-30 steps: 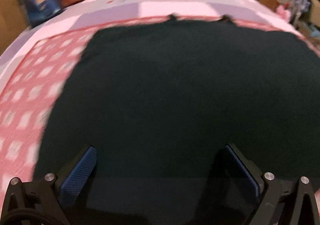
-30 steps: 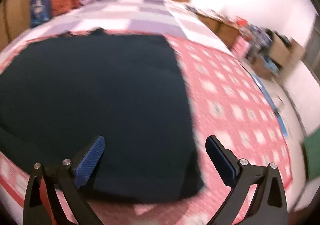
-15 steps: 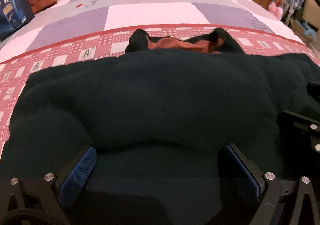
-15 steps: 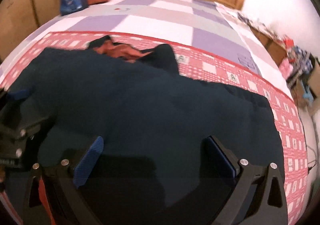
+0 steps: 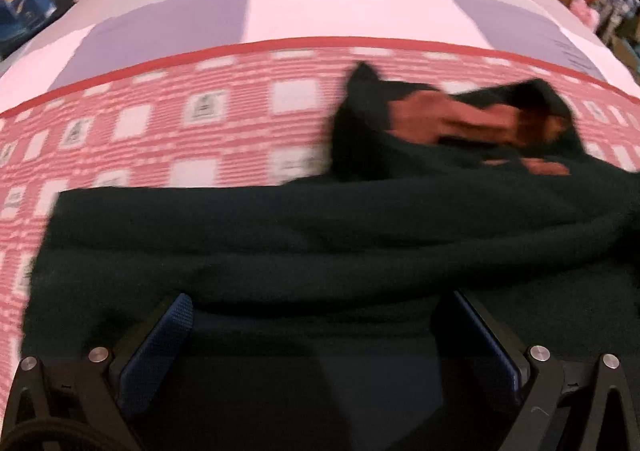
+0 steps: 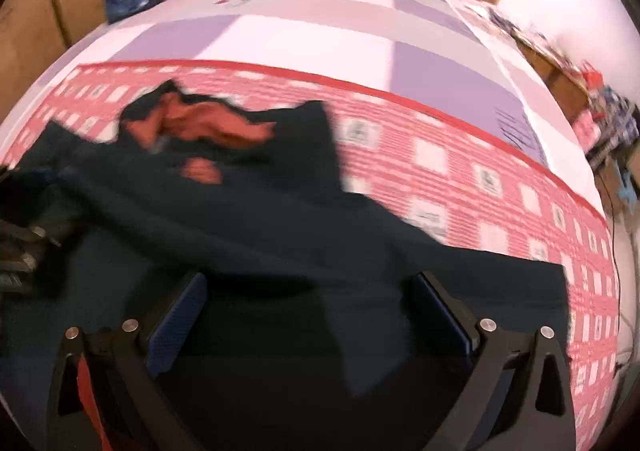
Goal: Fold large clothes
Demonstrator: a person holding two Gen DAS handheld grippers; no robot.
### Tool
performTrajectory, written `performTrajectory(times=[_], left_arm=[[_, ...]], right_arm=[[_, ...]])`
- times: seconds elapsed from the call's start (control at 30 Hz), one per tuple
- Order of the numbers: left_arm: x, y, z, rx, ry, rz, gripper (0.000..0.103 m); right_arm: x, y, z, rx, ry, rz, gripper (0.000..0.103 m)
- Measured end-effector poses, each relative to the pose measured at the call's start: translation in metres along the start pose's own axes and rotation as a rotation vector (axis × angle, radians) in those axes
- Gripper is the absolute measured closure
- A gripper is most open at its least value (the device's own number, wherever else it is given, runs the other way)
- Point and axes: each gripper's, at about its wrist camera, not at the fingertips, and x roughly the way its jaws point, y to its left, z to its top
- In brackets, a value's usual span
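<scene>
Now we have both grippers, left (image 5: 320, 335) and right (image 6: 308, 311), spread wide over the garment (image 5: 304, 247) bunched on the bed (image 5: 168, 131); a careless grasp may drag it crooked.

The dark green sweater (image 5: 320, 235) lies across the red-checked part of the bed, filling the lower half of both views from 3 to 9 o'clock. Its cloth is thick and soft, bunched into a long rounded fold running side to side. At about 1 o'clock in the left view, and 10 o'clock in the right (image 6: 280, 219), the collar end is rumpled, showing an orange-brown lining. Edges are blurred.
</scene>
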Motion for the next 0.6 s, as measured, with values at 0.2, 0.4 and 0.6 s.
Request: performTrajectory(times=[0.2,0.4,0.6], left_arm=[[0.003,0.06,-0.003,-0.067,0.001,0.071,0.0],[0.0,0.08,-0.01,-0.058,-0.009,0.052,0.0],[-0.012,0.099,-0.025,-0.135,-0.05,-0.052,0.001]], right_arm=[[-0.004,-0.088,-0.019,0.175,0.008,-0.099,0.001],[-0.008,-0.147,-0.047,0.319,0.042,-0.179,0.001],[-0.021,-0.172,-0.075,0.411,0.011,-0.166,0.001]])
